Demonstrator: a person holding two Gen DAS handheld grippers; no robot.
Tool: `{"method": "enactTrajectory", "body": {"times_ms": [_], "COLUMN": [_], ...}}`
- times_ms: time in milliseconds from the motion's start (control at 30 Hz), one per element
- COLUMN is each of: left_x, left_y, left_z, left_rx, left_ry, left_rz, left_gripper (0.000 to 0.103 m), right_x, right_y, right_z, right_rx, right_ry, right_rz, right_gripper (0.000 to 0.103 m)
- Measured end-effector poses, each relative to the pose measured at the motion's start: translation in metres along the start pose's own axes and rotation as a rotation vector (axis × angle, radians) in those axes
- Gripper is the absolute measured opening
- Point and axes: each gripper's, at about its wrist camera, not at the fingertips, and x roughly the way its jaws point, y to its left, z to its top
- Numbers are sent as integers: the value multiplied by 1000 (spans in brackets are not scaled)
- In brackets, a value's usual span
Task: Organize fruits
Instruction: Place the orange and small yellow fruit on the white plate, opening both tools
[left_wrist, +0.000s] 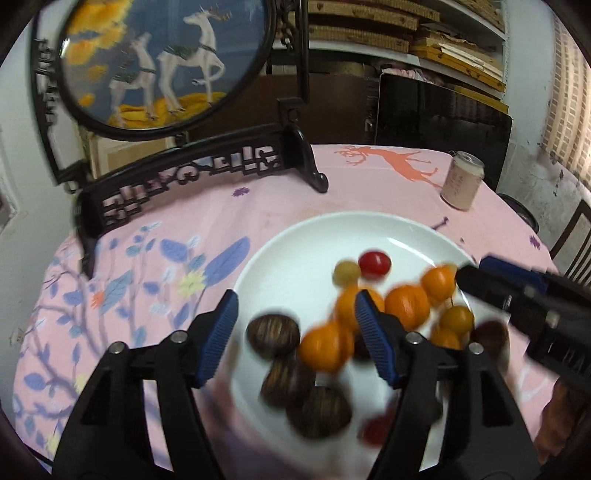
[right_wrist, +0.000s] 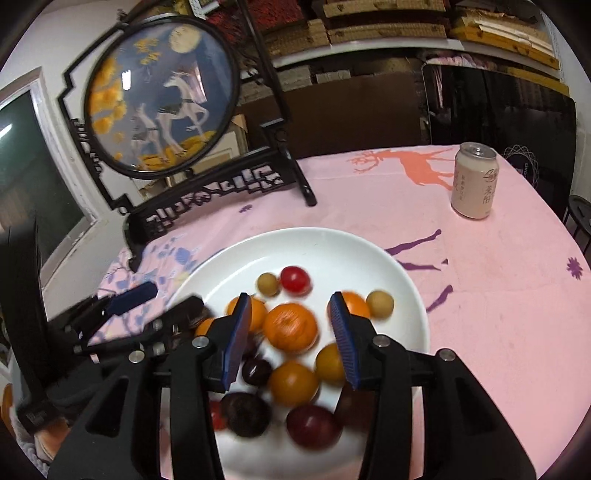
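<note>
Fruits (right_wrist: 291, 328) lie heaped in the near half of a white plate (right_wrist: 332, 245) on a pink cloth (right_wrist: 498, 295); the plate serves as landmark. Oranges (left_wrist: 406, 306) fill the middle of the heap. A red tomato (right_wrist: 294, 279) and a pale green fruit (right_wrist: 267, 284) sit touching on the far side of the heap, toward the plate's centre. Dark brown, ridged fruits (left_wrist: 273, 334) lie at the near left of the plate in the left view; dark purple fruits (right_wrist: 313, 426) lie at its near edge in the right view. Much of the fruit is blurred.

Left gripper (left_wrist: 295, 332) hovers over the plate's near left part, jaws wide apart, holding nothing; one orange shows between its blue pads (left_wrist: 218, 339). Right gripper (right_wrist: 291, 334) hovers over the plate's near right part, jaws likewise wide apart and empty, with a large orange framed between them.

Beyond the plate to the right stands an upright can (right_wrist: 474, 181). Beyond it to the left stands a black carved screen (left_wrist: 162, 62) with a round deer picture.
</note>
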Motion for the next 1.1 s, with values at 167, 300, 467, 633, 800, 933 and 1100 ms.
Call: {"method": "enactTrajectory", "body": {"times_ms": [167, 300, 467, 633, 800, 933, 1100], "left_x": [-42, -68, -83, -88, -84, -86, -88], "left_y": [-1, -8, -19, -21, -19, -22, -22], "left_z": [-42, -75, -95, -97, -95, -96, -95], "left_rx": [0, -9, 24, 37, 27, 31, 33], "left_ry": [-34, -64, -75, -96, -62, -57, -60], "left_rz": [35, 65, 93, 83, 55, 45, 48], "left_gripper": [75, 87, 95, 99, 100, 101, 101], "right_x": [-33, -50, -53, -51, -50, -51, -51], "right_y": [4, 9, 6, -4, 0, 5, 8], "right_z": [-34, -74, -105, -109, -109, -111, -116], "right_rx": [15, -5, 0, 50, 39, 19, -3], "right_ry": [-17, -5, 39, 60, 71, 70, 74], "right_rz": [17, 9, -22, -49, -40, -57, -86], "right_gripper": [59, 59, 60, 61, 61, 61, 61]}}
